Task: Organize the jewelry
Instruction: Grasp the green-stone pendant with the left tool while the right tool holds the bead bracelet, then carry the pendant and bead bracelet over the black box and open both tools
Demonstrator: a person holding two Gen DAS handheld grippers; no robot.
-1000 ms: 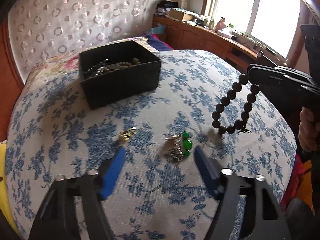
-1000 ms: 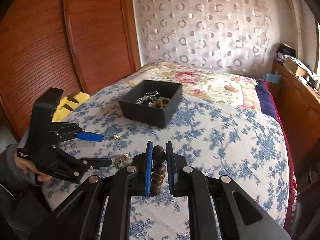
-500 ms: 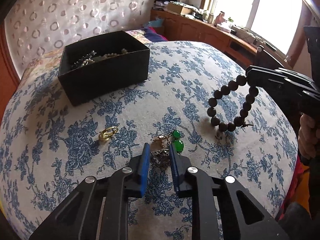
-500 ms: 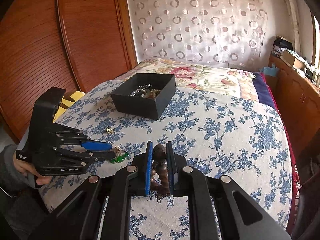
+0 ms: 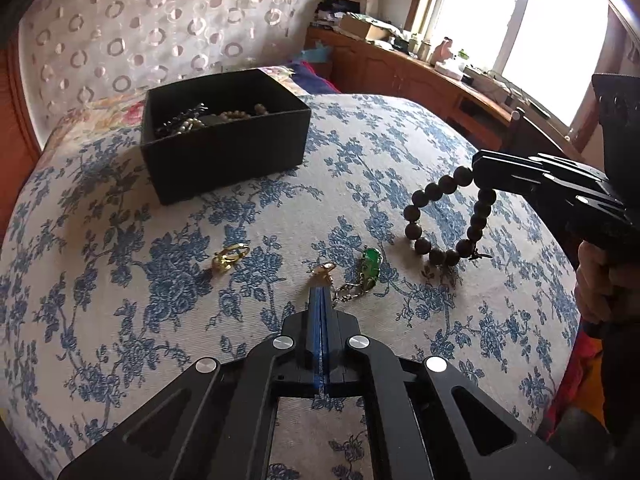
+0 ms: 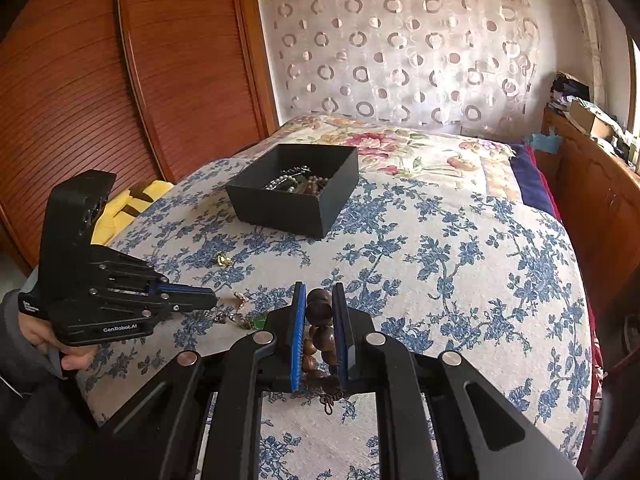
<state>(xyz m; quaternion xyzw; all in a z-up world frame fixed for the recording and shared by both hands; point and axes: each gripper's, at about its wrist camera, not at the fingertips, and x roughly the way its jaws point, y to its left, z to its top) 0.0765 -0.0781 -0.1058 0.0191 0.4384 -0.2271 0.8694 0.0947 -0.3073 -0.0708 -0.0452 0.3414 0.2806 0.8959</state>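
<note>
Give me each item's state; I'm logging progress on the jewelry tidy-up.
Left tongs: shut at the green-stone chain.
Right tongs: shut on bead bracelet, hanging.
Green-stone chain: lying on bedspread.
Gold ring: lying loose.
Black box: open, holding jewelry.

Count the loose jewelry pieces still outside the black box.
3. A gold ring lies on the bedspread; a green-stone chain piece sits at the left gripper tips; the bead bracelet hangs from the right gripper.

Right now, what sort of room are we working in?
Most likely a bedroom: the work surface is a bed with a floral bedspread, beside wooden wardrobe doors and a cluttered wooden sideboard under a window.
</note>
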